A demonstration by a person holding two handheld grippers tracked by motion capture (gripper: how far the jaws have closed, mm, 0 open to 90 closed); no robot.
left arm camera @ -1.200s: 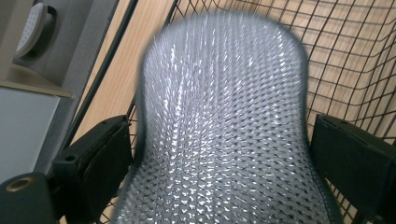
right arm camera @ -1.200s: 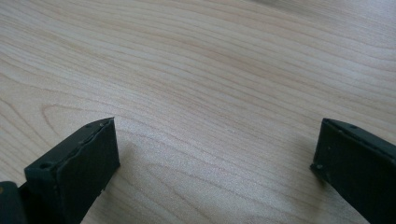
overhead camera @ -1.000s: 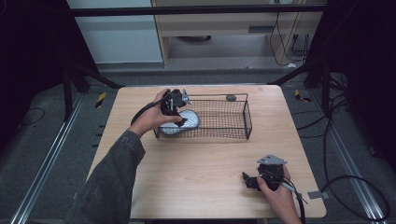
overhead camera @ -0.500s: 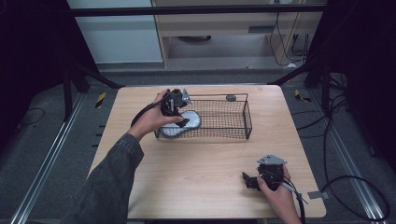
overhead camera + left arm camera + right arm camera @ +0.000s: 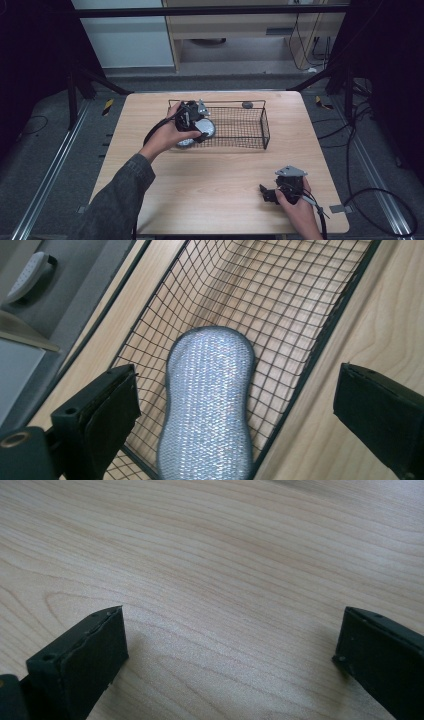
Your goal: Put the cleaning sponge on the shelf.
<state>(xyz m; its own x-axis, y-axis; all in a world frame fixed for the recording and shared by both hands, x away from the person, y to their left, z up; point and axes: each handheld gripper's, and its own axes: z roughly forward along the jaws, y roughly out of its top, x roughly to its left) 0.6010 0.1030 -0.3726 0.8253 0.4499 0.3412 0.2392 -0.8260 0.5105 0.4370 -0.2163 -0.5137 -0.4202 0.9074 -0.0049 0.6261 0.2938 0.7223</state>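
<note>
lab: framed test table (image 5: 210, 200), floor rails (image 5: 45, 175), cables (image 5: 370, 195).

Wooden table (image 5: 225, 200) carrying a wire basket and one small dark object

The light-wood table is bearing a black wire basket (image 5: 250, 145) just right of the left gripper (image 5: 192, 120), whose jaws are standing wide apart over the basket's left end. A small dark object (image 5: 247, 105) is lying on the tabletop just behind the basket's far rim, well beyond the right gripper (image 5: 270, 194), which is sitting low over bare wood near the table's front right edge.
</note>
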